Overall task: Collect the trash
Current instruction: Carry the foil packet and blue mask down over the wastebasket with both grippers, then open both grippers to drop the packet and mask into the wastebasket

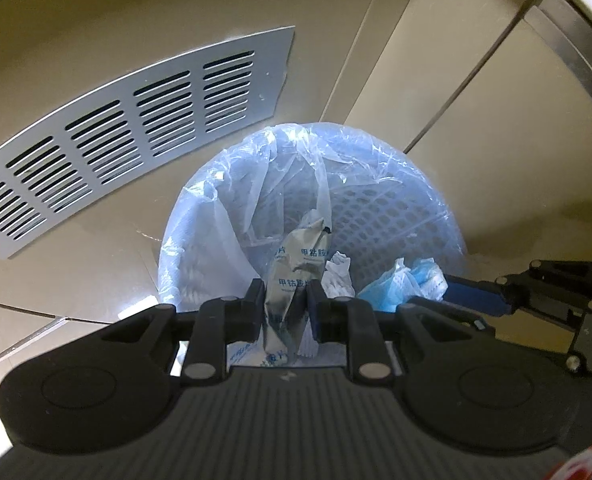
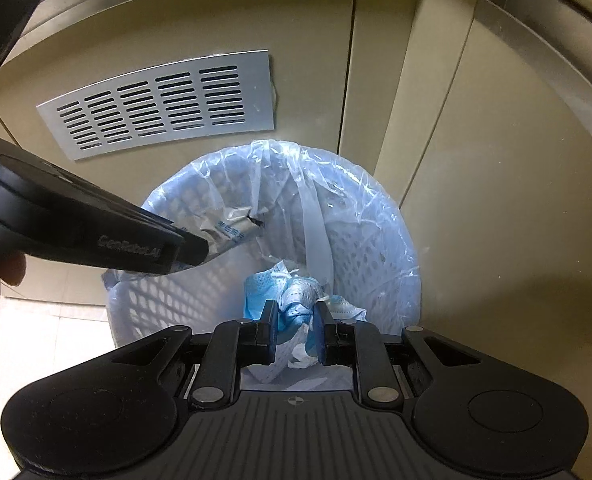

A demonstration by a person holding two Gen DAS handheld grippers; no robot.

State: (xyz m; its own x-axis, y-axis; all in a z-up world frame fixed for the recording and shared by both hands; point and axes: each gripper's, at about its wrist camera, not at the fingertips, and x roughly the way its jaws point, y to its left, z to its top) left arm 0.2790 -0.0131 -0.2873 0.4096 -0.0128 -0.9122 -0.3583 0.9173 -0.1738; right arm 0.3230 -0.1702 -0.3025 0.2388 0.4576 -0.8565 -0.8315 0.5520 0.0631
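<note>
A light blue perforated trash basket [image 1: 396, 208] lined with a clear plastic bag stands on the floor against a beige wall; it also shows in the right wrist view [image 2: 376, 248]. My left gripper [image 1: 285, 300] is shut on a crumpled silver foil packet [image 1: 296, 264] with blue print, held over the basket's opening. The packet shows in the right wrist view [image 2: 231, 232] at the tip of the left gripper [image 2: 191, 246]. My right gripper [image 2: 294, 322] is shut on a crumpled blue face mask [image 2: 296, 300] over the basket. The mask [image 1: 408, 284] and right gripper [image 1: 440, 296] show in the left wrist view.
A grey louvred vent plate [image 1: 127, 128] is fixed to the wall behind the basket, also in the right wrist view [image 2: 163, 104]. White crumpled paper [image 1: 338, 276] lies in the basket. Pale floor tiles [image 2: 47, 344] are at left. A steel strip [image 2: 536, 48] runs along the wall top.
</note>
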